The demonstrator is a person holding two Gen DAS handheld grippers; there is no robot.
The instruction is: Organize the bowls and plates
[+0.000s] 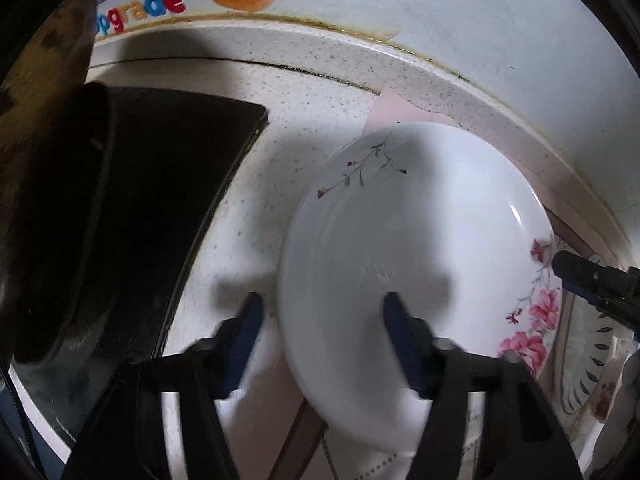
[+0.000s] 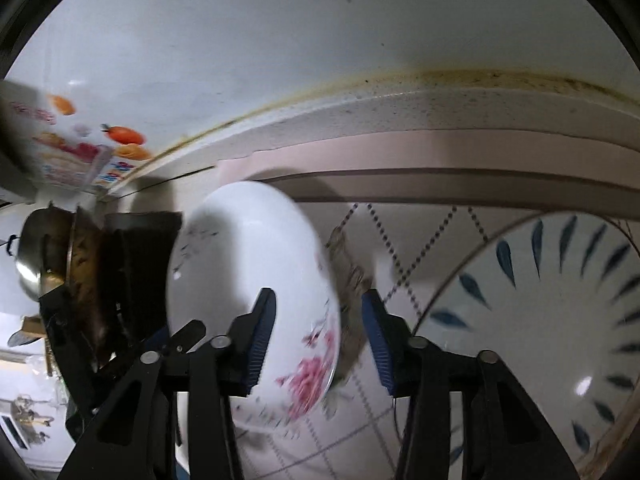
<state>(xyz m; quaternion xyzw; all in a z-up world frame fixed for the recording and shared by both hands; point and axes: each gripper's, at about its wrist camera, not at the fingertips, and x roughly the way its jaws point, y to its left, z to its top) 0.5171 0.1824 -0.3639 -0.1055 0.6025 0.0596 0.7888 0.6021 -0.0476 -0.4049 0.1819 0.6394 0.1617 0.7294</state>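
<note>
Your left gripper (image 1: 324,344) has its fingers spread, straddling the near left rim of a white floral plate (image 1: 412,248); neither blue pad visibly presses the rim. Your right gripper (image 2: 318,340) is likewise spread, one finger over the plate's face, the other beyond its flowered edge, with no pinch visible.

The plate (image 2: 256,264) looks tilted and blurred, likely moving, so whether it rests on the patterned cloth (image 2: 400,256) or is lifted cannot be told. Just beside it on your right lies a blue-leaf plate (image 2: 540,300). A black stove top (image 1: 168,184) sits to the left on the speckled counter (image 1: 304,112).

To do this well, settle on one rim, close squarely so both pads bite, and keep the plate level. Move slowly toward the blue-leaf plate and lower it without letting the rims knock.
</note>
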